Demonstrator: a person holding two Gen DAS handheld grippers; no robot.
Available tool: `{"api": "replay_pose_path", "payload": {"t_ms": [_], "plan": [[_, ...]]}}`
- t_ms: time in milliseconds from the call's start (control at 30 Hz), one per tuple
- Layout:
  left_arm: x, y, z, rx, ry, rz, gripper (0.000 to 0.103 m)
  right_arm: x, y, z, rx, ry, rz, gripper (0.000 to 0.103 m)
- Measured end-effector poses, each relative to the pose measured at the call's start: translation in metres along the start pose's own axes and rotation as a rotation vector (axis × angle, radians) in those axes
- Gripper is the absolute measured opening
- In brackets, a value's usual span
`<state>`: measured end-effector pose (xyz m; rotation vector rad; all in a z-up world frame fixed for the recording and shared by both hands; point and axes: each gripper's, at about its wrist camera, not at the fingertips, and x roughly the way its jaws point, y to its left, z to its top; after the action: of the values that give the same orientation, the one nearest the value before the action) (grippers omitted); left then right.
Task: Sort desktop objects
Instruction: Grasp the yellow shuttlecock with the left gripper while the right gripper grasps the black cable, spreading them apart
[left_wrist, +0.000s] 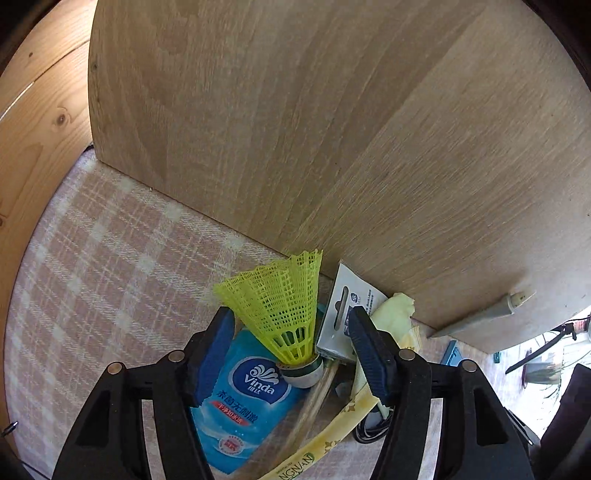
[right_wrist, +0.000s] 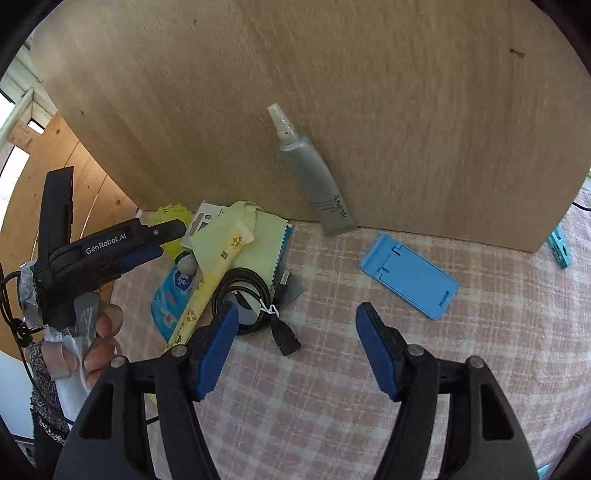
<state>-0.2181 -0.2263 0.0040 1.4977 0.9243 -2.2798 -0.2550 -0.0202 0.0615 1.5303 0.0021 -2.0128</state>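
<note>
Left gripper (left_wrist: 291, 350): jaws spread wide, nothing pinched. The yellow shuttlecock (left_wrist: 284, 306) stands between the pads with clear gaps on both sides; neither blue pad presses it. It rests on the blue Vinda tissue pack (left_wrist: 243, 402), cork end toward me, skirt flaring away toward the wooden board (left_wrist: 295, 110) that stands along the far edge of the checked tablecloth (left_wrist: 92, 258). Its long axis runs roughly along my pointing line, so the pads face its sides.

The pile sits at the left end of the board's foot: grey card package (left_wrist: 338, 314) just beside the shuttlecock and leaning near my right pad, pale yellow cloth (right_wrist: 255, 236) over it, a long yellow paper sleeve (right_wrist: 218, 273) slanting across, coiled black cable (right_wrist: 243, 291) at the near side.

Right gripper (right_wrist: 295, 354): jaws also parted, empty, above bare cloth; its left pad overlaps the cable coil in view, contact not determinable. Grey tube (right_wrist: 317, 181) leans on the board; blue phone stand (right_wrist: 410, 275) lies flat near the board's right part, well apart from the pile.

Judgement: left hand is the nearer one to the shuttlecock; closing across the cork end would be the next step, with risk of crushing the mesh skirt or catching the card package.
</note>
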Motion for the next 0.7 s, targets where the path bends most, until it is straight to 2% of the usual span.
{"api": "replay_pose_path", "payload": {"t_ms": [100,233,267,300,367,467,567,700], "plan": [[0.014,-0.006,-0.003,0.013,0.006,-0.021,0.06,0.021,0.007,0.007,-0.003,0.019,-0.004,0.065],[0.018,-0.021,-0.013,0.08,-0.034,-0.016,0.057,0.04,0.009,0.015,0.007,0.039,0.002,0.062],[0.019,-0.025,-0.017,0.097,-0.03,-0.025,0.054,0.044,0.008,0.015,0.007,0.045,0.005,0.06],[0.02,-0.03,-0.023,0.12,-0.021,-0.038,0.047,0.046,0.008,0.015,0.006,0.052,0.01,0.056],[0.021,-0.039,-0.036,0.162,-0.016,-0.041,0.046,0.048,0.005,0.013,0.007,0.057,0.017,0.054],[0.02,-0.048,-0.058,0.191,-0.003,-0.055,0.045,0.044,-0.002,0.003,0.004,0.063,0.024,0.05],[0.019,-0.057,-0.085,0.211,0.023,-0.08,0.038,0.036,-0.011,-0.013,-0.005,0.071,0.041,0.041],[0.016,-0.074,-0.127,0.28,0.049,-0.064,0.034,0.023,-0.017,-0.043,-0.051,0.1,0.022,0.034]]}}
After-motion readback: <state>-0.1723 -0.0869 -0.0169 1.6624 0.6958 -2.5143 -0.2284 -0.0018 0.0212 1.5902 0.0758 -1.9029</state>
